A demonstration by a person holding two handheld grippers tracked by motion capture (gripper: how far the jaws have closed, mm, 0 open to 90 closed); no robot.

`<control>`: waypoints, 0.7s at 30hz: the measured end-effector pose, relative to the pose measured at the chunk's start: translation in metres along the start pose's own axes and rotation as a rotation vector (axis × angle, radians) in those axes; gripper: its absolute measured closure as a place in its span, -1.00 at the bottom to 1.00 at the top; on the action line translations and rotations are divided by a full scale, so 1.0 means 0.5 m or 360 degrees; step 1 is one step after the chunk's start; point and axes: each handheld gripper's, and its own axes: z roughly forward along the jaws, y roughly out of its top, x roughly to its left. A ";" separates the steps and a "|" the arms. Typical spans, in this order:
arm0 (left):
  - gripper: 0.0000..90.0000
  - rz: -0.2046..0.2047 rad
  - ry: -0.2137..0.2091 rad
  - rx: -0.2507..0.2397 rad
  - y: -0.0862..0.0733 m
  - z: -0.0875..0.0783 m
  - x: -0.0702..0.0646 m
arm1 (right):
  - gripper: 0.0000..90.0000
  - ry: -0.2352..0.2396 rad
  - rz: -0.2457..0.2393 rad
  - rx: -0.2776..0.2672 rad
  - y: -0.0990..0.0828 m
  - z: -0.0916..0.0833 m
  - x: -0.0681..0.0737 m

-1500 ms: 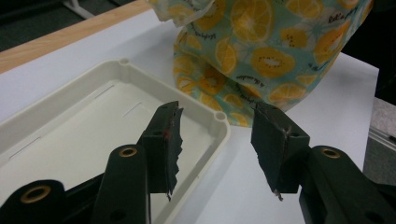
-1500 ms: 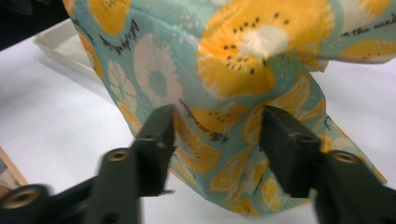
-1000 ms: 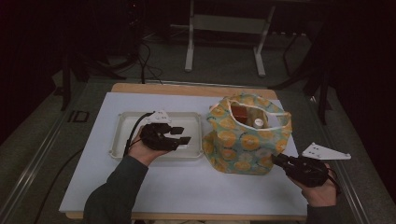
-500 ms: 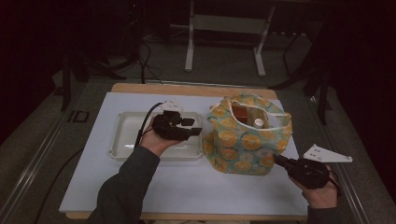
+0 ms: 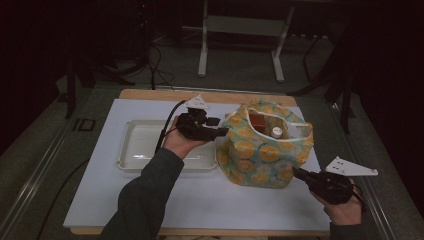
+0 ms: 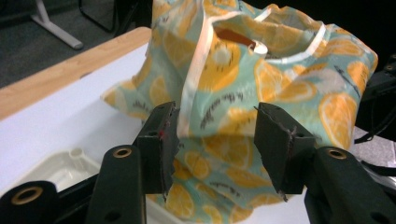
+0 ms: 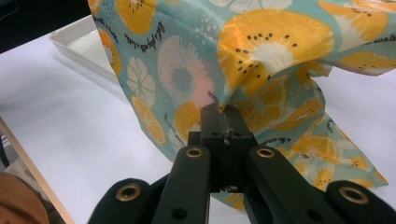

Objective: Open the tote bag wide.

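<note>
A fabric bag (image 5: 260, 150) printed with orange slices stands open on the white table, with a brown item (image 5: 259, 121) and a white-capped thing (image 5: 276, 131) inside. My left gripper (image 5: 217, 127) hovers at the bag's upper left side. Its jaws have just been opening and stand apart in the left gripper view (image 6: 217, 109), nothing between them, the bag (image 6: 261, 70) just beyond. My right gripper (image 5: 296, 172) is at the bag's lower right corner. In the right gripper view it (image 7: 219, 109) is shut on a fold of the bag's cloth (image 7: 261, 51).
A shallow white tray (image 5: 131, 150) lies left of the bag, under my left forearm. The white tabletop (image 5: 200, 200) has a wooden strip along its far edge. A metal stand (image 5: 240, 25) rises on the floor behind the table.
My left gripper has moved from over the tray to the right and upward, reaching the bag's upper left side. My right gripper has stayed at the bag's lower right corner.
</note>
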 end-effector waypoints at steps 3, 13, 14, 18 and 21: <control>0.03 -0.0001 0.0010 0.0005 0.015 0.011 0.003 | 1.00 0.0002 -0.0006 0.0001 0.001 0.000 0.000; 0.10 0.0029 0.0093 0.0103 0.051 0.060 -0.002 | 0.99 0.0008 -0.0005 -0.0007 0.002 0.000 0.001; 0.23 0.0041 0.0101 0.0112 0.052 0.062 -0.005 | 0.98 0.0008 -0.0006 -0.0012 0.001 -0.001 0.001; 0.73 0.0120 0.0104 0.0098 0.056 0.056 -0.017 | 0.98 0.0006 -0.0005 -0.0016 -0.001 -0.004 0.000; 0.93 0.0155 0.0071 0.0047 0.064 0.038 -0.025 | 0.98 0.0000 -0.0011 -0.0023 -0.002 -0.009 0.000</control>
